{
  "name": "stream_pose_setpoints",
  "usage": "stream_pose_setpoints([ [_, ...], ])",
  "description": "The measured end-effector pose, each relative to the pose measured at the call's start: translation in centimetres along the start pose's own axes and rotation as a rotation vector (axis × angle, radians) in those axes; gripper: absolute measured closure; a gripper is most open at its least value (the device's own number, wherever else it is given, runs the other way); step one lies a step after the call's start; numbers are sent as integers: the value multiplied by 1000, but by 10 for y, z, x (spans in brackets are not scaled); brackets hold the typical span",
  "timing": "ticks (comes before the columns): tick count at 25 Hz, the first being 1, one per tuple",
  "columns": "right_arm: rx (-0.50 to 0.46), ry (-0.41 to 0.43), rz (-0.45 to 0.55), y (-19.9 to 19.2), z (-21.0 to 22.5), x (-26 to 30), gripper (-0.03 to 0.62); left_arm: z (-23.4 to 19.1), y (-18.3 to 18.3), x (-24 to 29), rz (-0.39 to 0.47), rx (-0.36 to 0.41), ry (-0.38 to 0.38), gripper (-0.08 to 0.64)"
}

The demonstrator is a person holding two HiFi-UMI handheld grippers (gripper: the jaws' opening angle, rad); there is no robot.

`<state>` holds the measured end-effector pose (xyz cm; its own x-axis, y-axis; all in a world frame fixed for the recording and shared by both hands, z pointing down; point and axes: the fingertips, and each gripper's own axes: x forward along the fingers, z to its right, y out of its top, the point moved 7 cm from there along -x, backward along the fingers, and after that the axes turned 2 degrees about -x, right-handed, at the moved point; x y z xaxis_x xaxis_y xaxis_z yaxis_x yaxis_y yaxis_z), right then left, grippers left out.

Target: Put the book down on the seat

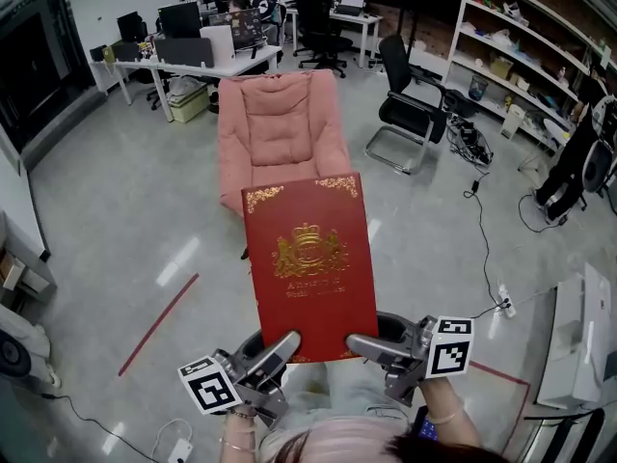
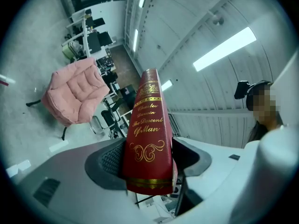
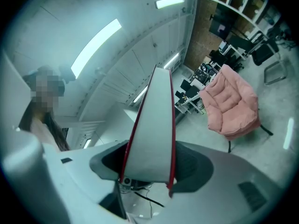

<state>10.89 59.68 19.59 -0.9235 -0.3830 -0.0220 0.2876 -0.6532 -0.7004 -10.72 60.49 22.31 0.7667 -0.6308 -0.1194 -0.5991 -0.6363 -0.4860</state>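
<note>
Two grips on one load: left tongs [image 1: 278, 351] and right tongs [image 1: 371, 345] each clamp a near corner of the red book [image 1: 308, 258]; book held in mid-air, long axis running away towards the pink armchair [image 1: 280, 114]; its seat [image 1: 289, 162] lies ahead and lower, apart from the book; neither arm nearer; bare floor [image 1: 125, 210] between, nothing obstructing; desk [image 1: 207, 68] and black office chair [image 1: 410, 104] stand aside.

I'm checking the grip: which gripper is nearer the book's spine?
Left. The left gripper clamps the book at its spine; the right gripper clamps the page edge opposite.
</note>
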Motion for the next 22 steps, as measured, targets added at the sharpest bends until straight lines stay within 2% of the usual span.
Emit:
stream_pose_setpoints([
  [5, 34, 1, -1, 6, 26, 11, 308, -21, 9, 11, 14, -21, 34, 276],
  [11, 65, 14, -11, 34, 66, 27, 308, -46, 34, 43, 14, -30, 68, 276],
  [22, 70, 18, -15, 131, 157, 44, 308, -90, 98, 151, 9, -28, 79, 276],
])
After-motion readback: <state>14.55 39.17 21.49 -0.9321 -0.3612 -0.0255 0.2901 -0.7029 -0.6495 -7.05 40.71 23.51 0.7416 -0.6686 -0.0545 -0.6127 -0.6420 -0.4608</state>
